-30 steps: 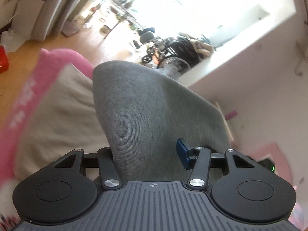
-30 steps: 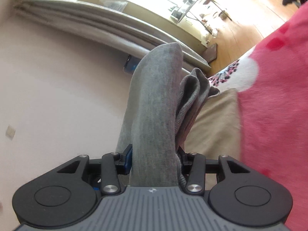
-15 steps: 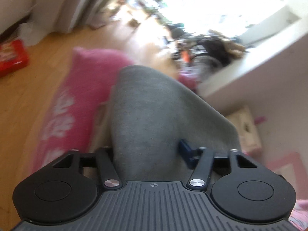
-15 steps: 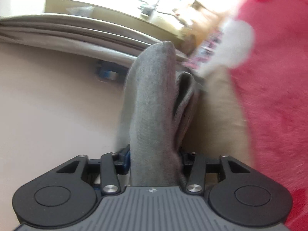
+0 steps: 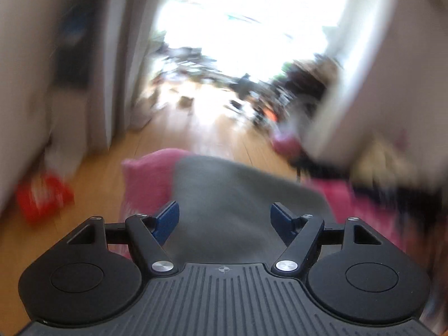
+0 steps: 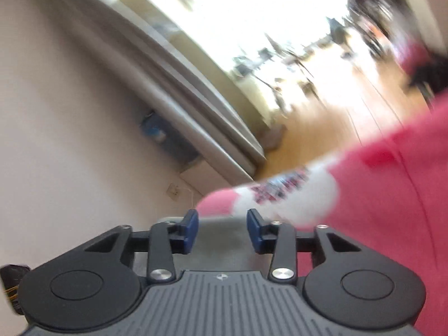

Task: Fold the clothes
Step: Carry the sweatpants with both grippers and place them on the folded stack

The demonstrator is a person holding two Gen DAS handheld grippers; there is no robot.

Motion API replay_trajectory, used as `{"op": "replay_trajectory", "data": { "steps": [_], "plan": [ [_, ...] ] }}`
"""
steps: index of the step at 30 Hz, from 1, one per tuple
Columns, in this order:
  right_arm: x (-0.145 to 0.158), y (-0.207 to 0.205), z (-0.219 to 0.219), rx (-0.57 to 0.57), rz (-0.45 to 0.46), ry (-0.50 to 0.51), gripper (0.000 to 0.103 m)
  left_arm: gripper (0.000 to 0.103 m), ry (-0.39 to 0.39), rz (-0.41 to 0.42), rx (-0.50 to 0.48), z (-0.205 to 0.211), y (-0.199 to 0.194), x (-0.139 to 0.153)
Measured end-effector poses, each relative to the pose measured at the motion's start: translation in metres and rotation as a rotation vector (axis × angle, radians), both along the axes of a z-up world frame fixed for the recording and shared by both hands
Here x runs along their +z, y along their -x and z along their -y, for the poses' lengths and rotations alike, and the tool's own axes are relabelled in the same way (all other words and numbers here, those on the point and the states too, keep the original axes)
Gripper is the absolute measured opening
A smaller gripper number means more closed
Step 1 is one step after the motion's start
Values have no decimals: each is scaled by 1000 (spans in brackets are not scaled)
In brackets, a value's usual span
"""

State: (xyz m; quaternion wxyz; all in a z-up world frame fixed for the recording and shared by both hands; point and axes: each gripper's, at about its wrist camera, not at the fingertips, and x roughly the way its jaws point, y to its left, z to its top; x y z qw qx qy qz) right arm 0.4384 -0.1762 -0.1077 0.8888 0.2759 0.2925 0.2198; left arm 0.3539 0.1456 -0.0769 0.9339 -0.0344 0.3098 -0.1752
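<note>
Left fingers (image 5: 224, 221) spread, right fingers (image 6: 222, 232) just narrowed, both released; grey garment (image 5: 235, 201) now lies flat.

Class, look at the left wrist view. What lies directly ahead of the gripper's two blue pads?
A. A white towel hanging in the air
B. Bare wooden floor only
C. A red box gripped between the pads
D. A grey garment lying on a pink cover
D: the grey garment lies ahead of the left gripper, on the pink cover.

No readable text; frames perhaps too blurred.
</note>
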Motion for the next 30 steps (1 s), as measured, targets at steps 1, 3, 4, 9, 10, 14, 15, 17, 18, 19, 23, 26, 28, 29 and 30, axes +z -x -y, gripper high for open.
{"op": "replay_trajectory", "data": {
  "steps": [1,3,4,9,10,14,15,17,18,19,23,26,28,29,30],
  "plan": [
    [2,-4,-17,26,7,67,38,71,-55,-21,-31,10,2,-8],
    [-4,-16,-53,72,-5,227,36,70,-164,-52,-71,26,5,-30],
    [-16,-23,-71,60,-44,333,33,71,-191,-46,-72,28,7,-38],
    [-32,-23,-89,-51,-87,464,39,71,-213,-70,-51,27,1,-36],
    [-21,-13,-81,-55,-55,420,39,72,-230,-61,-52,29,7,-32],
    [11,42,-60,186,118,329,39,73,-295,-43,-60,32,23,-23],
    [14,62,-57,257,163,347,39,74,-308,-46,-54,33,25,-26],
    [7,96,-62,376,223,422,39,77,-311,-63,-18,34,18,-35],
    [-6,103,-72,408,209,493,39,78,-308,-67,1,35,16,-36],
    [-20,110,-82,440,194,565,38,79,-315,-67,17,37,16,-36],
    [-62,137,-108,498,252,903,38,86,-390,-52,66,51,21,-32],
    [-58,157,-100,502,272,1003,38,86,-427,-58,118,57,26,-21],
    [-45,173,-81,498,269,1042,38,86,-437,-54,143,58,35,-10],
    [-37,181,-72,497,241,1036,38,86,-439,-48,143,59,42,-5],
    [-30,190,-62,496,212,1030,38,86,-437,-47,148,59,52,2]
  ]
}}
